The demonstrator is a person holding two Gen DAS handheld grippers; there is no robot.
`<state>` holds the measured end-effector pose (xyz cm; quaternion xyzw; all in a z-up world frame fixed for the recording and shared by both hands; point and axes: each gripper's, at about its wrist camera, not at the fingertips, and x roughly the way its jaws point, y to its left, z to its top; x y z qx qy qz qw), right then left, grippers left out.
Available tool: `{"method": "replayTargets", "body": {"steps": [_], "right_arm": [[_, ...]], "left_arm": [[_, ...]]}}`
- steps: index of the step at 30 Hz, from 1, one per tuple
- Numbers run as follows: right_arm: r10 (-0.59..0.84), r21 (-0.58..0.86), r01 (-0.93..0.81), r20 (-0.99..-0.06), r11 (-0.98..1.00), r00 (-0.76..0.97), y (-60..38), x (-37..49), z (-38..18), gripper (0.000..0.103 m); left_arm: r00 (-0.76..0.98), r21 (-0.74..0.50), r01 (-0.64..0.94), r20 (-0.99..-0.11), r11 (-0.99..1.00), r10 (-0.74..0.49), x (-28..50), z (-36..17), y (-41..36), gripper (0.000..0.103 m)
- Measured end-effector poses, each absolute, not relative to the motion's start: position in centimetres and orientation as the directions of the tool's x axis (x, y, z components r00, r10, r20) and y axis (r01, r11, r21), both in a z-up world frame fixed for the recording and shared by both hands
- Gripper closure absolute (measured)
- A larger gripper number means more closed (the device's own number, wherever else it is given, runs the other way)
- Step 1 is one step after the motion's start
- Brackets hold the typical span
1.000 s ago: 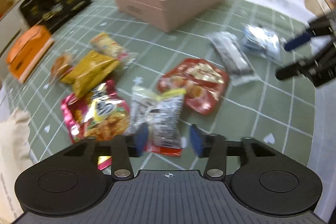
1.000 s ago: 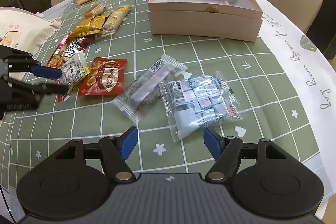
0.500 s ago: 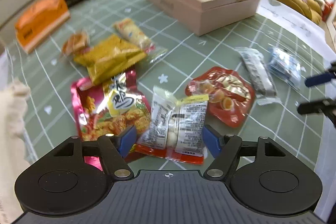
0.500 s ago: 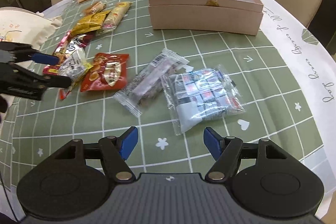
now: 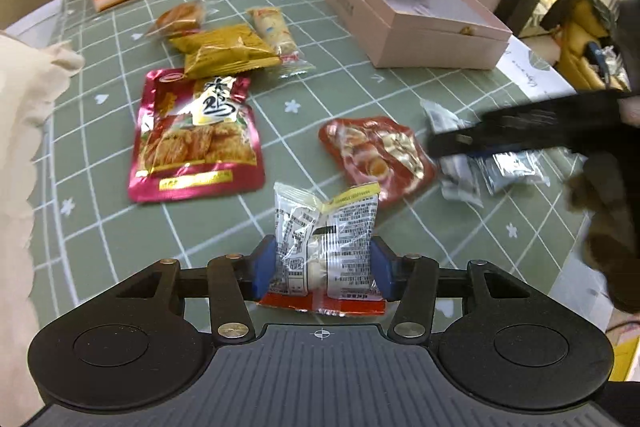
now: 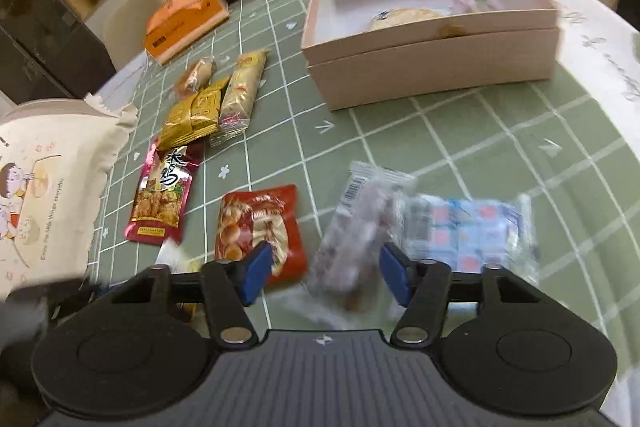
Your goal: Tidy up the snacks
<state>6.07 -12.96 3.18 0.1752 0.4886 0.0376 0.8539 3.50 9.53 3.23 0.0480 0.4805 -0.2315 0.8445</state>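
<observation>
Left tongs (image 5: 322, 267) are closing, pads touching the clear snack packet (image 5: 326, 247), standing upright. Right tongs (image 6: 326, 269) are closing around the long wrapped bar (image 6: 356, 231), not pinching yet; it's lying lengthwise between them.

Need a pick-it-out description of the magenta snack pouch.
Start at the pink box on the green checked tablecloth. Scan left past the gold wrappers: just below them lies the magenta pouch, flat. Largest packet there, with a bold black character on white.

Crinkled clear snack packet (image 5: 326, 239) upright over green checked cloth (image 5: 312, 79)
</observation>
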Motion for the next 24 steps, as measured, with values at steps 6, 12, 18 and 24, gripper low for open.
{"method": "replayTargets", "body": {"steps": [6,12,18,24], "right_arm": [[0.082,0.124,0.047,-0.855,0.991,0.512,-10.1,8.0,2.3,0.053],[0.130,0.126,-0.041,-0.861,0.991,0.492,-10.8,4.7,4.2,0.068],[0.154,0.205,0.019,-0.790,0.979,0.594,-15.7,0.3,9.3,0.068],[0.090,0.198,0.079,-0.721,0.977,0.687,-19.6,-1.6,13.3,0.068]], "left_arm": [[0.448,-0.144,0.444,-0.819,0.884,-0.359,2.6,4.6,8.8,0.048],[0.437,-0.172,0.478,-0.804,0.861,-0.404,2.2,5.4,7.5,0.048],[0.364,-0.348,0.513,-0.740,0.785,-0.565,2.6,7.0,5.6,0.048],[0.528,-0.328,0.606,-0.515,0.725,-0.675,7.0,15.3,1.7,0.048]]}}
